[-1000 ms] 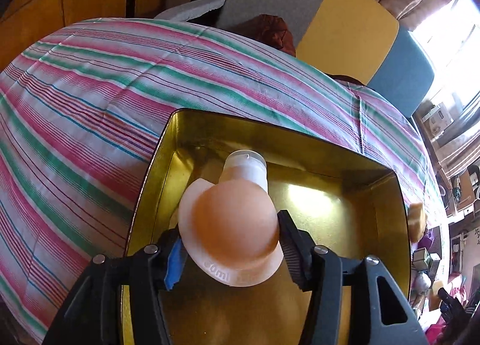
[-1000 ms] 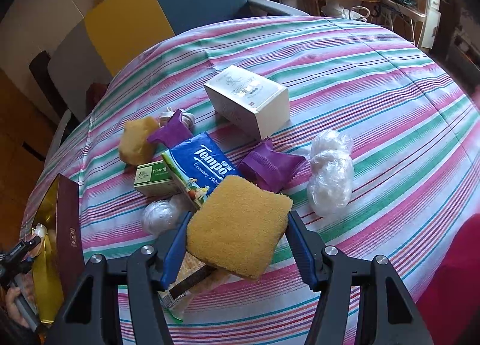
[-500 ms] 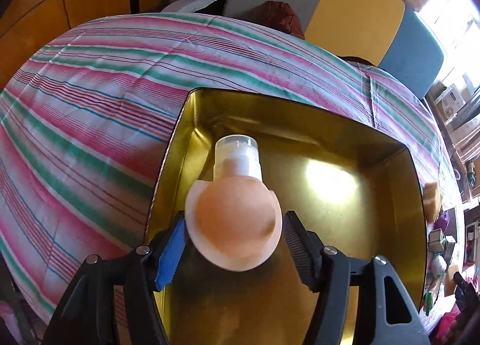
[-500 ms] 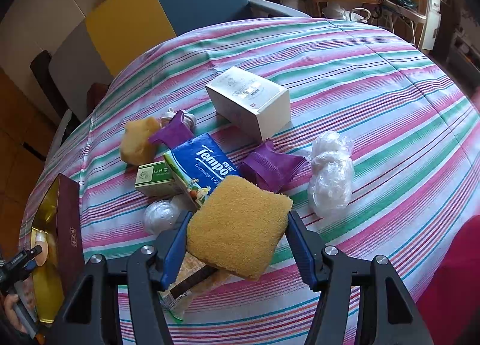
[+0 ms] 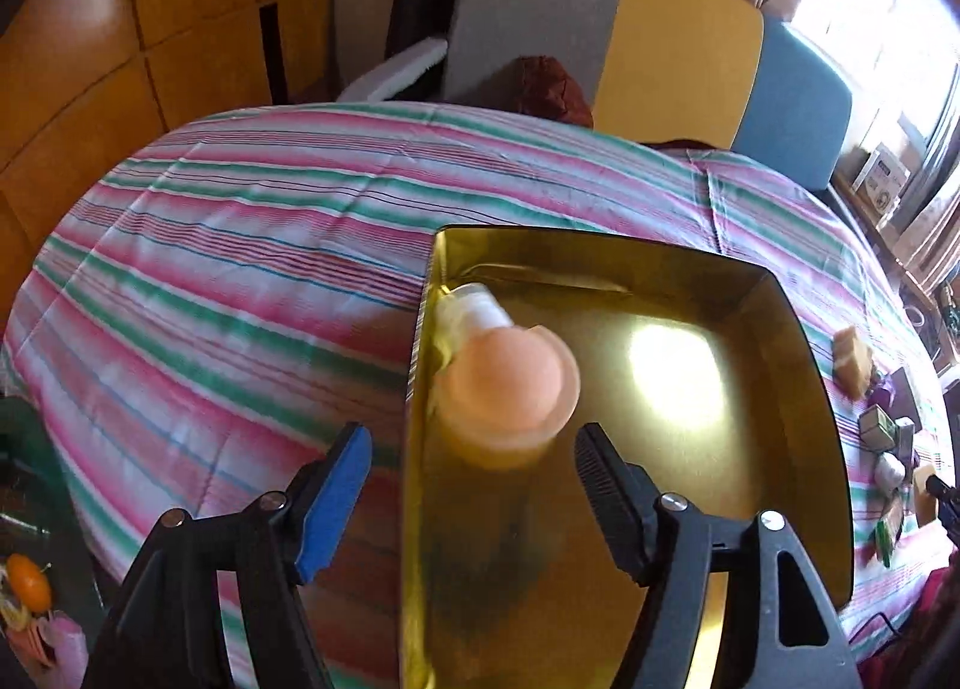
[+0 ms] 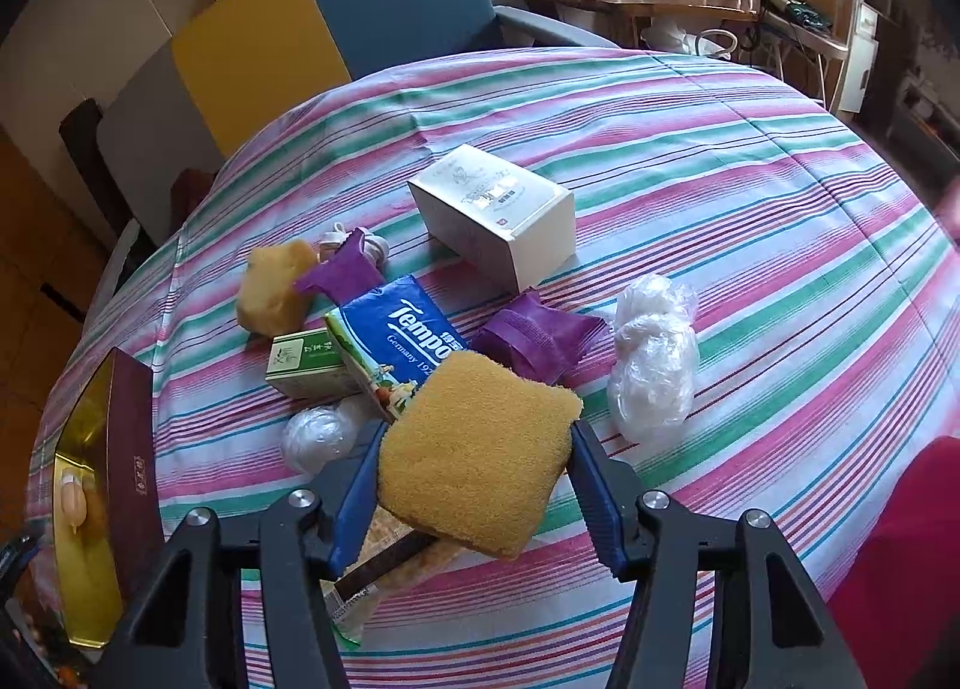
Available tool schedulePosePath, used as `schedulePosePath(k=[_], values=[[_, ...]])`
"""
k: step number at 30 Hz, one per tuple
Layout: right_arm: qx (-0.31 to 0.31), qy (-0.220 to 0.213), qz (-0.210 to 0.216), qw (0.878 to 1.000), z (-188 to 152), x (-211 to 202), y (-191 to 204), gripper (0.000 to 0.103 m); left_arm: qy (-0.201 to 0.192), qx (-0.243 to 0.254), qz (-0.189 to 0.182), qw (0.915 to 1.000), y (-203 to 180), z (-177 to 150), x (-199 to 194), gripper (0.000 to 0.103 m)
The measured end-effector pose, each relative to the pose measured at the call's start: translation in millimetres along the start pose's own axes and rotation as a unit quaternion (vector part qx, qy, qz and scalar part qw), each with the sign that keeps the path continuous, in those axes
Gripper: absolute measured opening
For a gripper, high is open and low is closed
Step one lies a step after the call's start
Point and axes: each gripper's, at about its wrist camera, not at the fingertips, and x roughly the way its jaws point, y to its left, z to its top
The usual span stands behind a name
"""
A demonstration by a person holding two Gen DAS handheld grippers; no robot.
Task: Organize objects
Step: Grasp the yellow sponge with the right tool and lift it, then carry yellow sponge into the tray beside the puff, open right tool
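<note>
A peach-capped bottle (image 5: 507,383) lies on its side in the gold tin box (image 5: 780,389), against its left wall. My left gripper (image 5: 474,443) hangs above and behind the bottle, its jaws opening and well apart, touching nothing. In the right wrist view a yellow sponge (image 6: 480,449) fills the gap of my right gripper (image 6: 477,437). Its jaws are closing, and both blue pads press on the sponge's sides. The gold box (image 6: 84,509) with the bottle (image 6: 75,500) shows at the far left of that view.
On the striped tablecloth beyond the sponge lie a white carton (image 6: 492,215), a blue Tempo tissue pack (image 6: 402,335), a purple cloth (image 6: 534,335), a plastic bag wad (image 6: 654,365), a green box (image 6: 306,365) and a tan sponge lump (image 6: 276,287). A snack packet (image 6: 384,563) lies under the gripper. Chairs stand behind the table.
My left gripper let go of the bottle, spread its jaws wide and drew back and left. The bottle now lies in the box. The right gripper and sponge stayed put.
</note>
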Motion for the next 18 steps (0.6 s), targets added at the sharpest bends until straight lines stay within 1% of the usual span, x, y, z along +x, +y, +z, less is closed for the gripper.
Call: schedulePosePath(k=[5, 7, 10, 12, 14, 16, 18], values=[[-0.012, -0.032, -0.004, 0.999, 2, -15, 4, 0.059, -0.022, -0.026, -0.018, 0.9993, 17, -24, -25, 0.071], [-0.029, -0.054, -0.012, 0.998, 2, -31, 12, 0.059, -0.032, -0.033, -0.022, 0.9987, 23, -33, -34, 0.071], [-0.062, -0.087, 0.003, 0.994, 5, -59, 36, 0.059, -0.038, -0.042, -0.023, 0.9981, 29, -43, -42, 0.071], [-0.088, -0.101, 0.028, 0.991, 4, -77, 61, 0.059, -0.043, -0.040, -0.022, 0.9980, 31, -47, -46, 0.071], [-0.127, -0.102, 0.070, 0.984, 1, -89, 94, 0.059, -0.050, -0.039, -0.017, 0.9979, 33, -53, -51, 0.071], [-0.176, -0.093, 0.105, 0.974, -8, -94, 134, 0.059, -0.055, -0.040, -0.020, 0.9975, 33, -57, -54, 0.071], [-0.219, -0.074, 0.137, 0.963, -23, -92, 174, 0.059, -0.061, -0.039, -0.017, 0.9973, 35, -61, -58, 0.071]])
